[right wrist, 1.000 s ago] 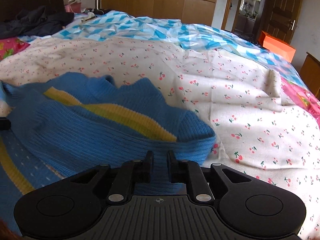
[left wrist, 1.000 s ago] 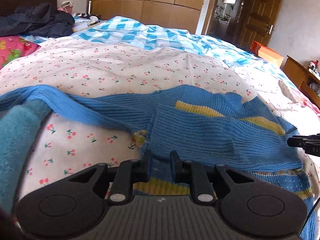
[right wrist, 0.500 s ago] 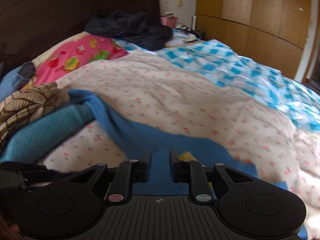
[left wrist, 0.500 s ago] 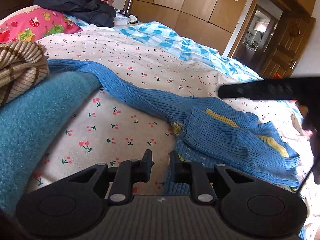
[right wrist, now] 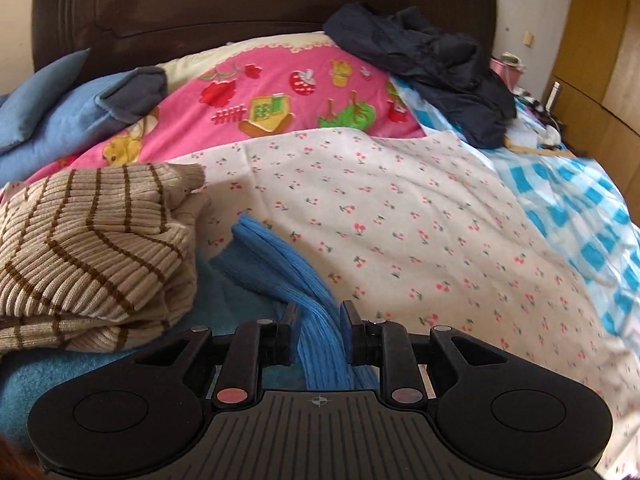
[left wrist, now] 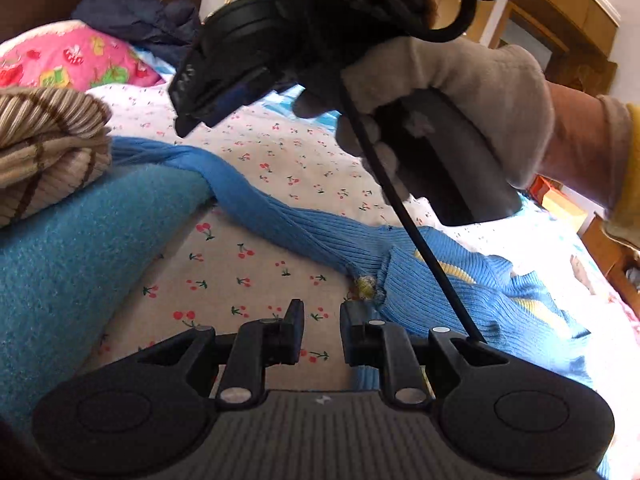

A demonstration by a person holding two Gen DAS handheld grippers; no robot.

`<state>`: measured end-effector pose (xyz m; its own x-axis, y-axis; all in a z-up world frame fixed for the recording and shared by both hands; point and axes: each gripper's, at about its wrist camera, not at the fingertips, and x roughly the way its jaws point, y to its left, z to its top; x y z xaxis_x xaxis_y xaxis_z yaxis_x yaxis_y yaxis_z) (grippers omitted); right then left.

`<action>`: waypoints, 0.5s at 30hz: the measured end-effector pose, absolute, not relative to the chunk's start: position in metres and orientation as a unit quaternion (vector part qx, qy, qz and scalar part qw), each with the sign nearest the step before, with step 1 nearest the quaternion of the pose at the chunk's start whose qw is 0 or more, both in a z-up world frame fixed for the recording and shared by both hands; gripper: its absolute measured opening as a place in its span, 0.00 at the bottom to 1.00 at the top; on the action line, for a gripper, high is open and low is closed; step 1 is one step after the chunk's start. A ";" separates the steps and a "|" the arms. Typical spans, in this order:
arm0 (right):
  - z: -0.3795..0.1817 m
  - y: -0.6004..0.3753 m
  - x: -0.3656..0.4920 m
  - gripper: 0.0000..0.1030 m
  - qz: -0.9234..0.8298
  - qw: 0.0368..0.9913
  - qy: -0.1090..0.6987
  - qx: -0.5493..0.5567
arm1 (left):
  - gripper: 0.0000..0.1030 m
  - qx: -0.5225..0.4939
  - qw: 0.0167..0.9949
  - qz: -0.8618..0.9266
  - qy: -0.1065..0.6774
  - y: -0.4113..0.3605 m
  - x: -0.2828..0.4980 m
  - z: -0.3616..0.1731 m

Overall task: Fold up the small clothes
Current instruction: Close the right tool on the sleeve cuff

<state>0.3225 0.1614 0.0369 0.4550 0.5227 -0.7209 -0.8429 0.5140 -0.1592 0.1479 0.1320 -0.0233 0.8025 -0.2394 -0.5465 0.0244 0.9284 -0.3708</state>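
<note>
A blue ribbed sweater (left wrist: pixel 448 292) with yellow stripes lies on the cherry-print sheet (left wrist: pixel 248 272), partly folded, one long sleeve (left wrist: pixel 256 196) stretched toward the left. My left gripper (left wrist: pixel 322 312) is open and empty, low over the sheet beside the sweater's armpit. My right gripper (right wrist: pixel 320 312) hovers over the sleeve (right wrist: pixel 304 288), its jaws open on either side of the bunched knit. In the left wrist view the right gripper (left wrist: pixel 200 108) and its gloved hand (left wrist: pixel 460 100) hang above the sleeve.
A teal fleece garment (left wrist: pixel 72 264) with a folded beige striped sweater (right wrist: pixel 88 244) on top lies at the left. Behind are a pink pillow (right wrist: pixel 280 96), dark clothes (right wrist: pixel 432 60), a blue checked quilt (right wrist: pixel 580 200) and the headboard (right wrist: pixel 240 12).
My right gripper has swung from the sweater's right side across to the left, over the outstretched sleeve. My left gripper has turned left and drawn off the sweater's body.
</note>
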 end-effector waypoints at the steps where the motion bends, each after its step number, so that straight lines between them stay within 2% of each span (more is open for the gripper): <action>1: 0.034 0.171 0.320 0.21 0.430 0.803 0.304 -0.278 | 0.23 -0.183 0.931 -0.071 0.306 0.135 0.149 -0.024; 6: 0.017 0.208 0.316 0.26 0.452 0.767 0.290 -0.351 | 0.23 -0.218 0.921 -0.066 0.316 0.146 0.153 -0.029; 11: -0.008 0.232 0.323 0.26 0.448 0.744 0.301 -0.394 | 0.23 -0.226 0.918 -0.062 0.320 0.150 0.154 -0.032; 15: -0.015 0.238 0.328 0.20 0.435 0.745 0.306 -0.402 | 0.23 -0.234 0.914 -0.057 0.326 0.152 0.156 -0.036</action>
<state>0.3278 0.2378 -0.0149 0.4338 0.4021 -0.8063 -0.8946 0.2986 -0.3323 0.1557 0.1519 -0.0355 0.7802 -0.2575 -0.5701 -0.0475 0.8843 -0.4645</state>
